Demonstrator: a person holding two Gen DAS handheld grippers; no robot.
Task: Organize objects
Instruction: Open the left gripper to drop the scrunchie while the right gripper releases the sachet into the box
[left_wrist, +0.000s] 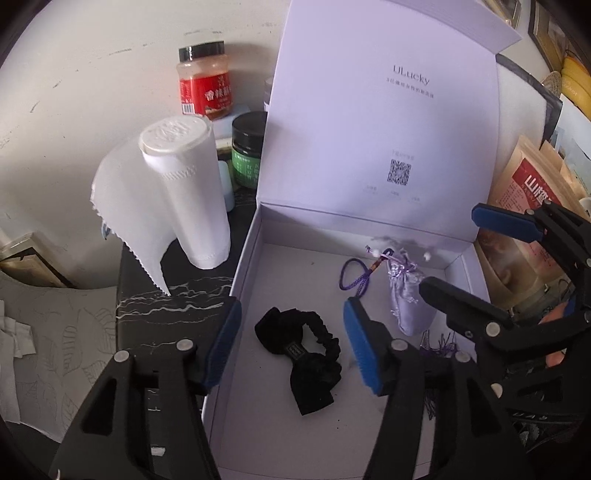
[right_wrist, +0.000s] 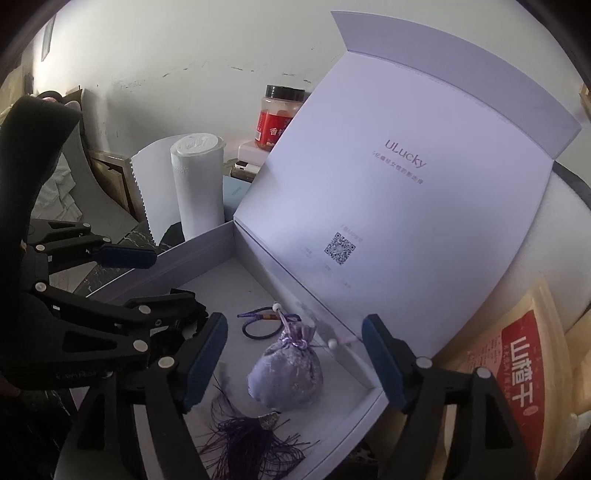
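The left gripper (left_wrist: 291, 347) hangs over the open lavender gift box (left_wrist: 243, 266) with its jaws apart, and nothing is pressed between the blue pads (left_wrist: 360, 350). The black velvet bow scrunchie (left_wrist: 303, 362) lies flat on the box floor in the gap between these jaws, touching neither pad. One jaw stands over the left wall of the box, the other is inside the box.

The right gripper (right_wrist: 295, 362) also has its jaws wide apart and holds nothing. The lilac satin sachet (right_wrist: 286, 369) rests on the box floor between its two jaws, nearer to the middle than to either pad. Its purple tassel (right_wrist: 247, 439) spreads on the floor below the sachet, close to the base of the jaws. Beyond the jaw tips lies the purple cord loop (right_wrist: 258, 326) with small white beads (right_wrist: 332, 344), near the hinge of the standing lid (right_wrist: 406, 184), which carries the word "ULucky" and a QR code.

Outside the box, past the left jaw of the left gripper, stands a paper towel roll (left_wrist: 188, 195), upright, with one sheet hanging loose. Behind it are a red-labelled spice jar (left_wrist: 203, 85) and a dark green jar (left_wrist: 249, 155).
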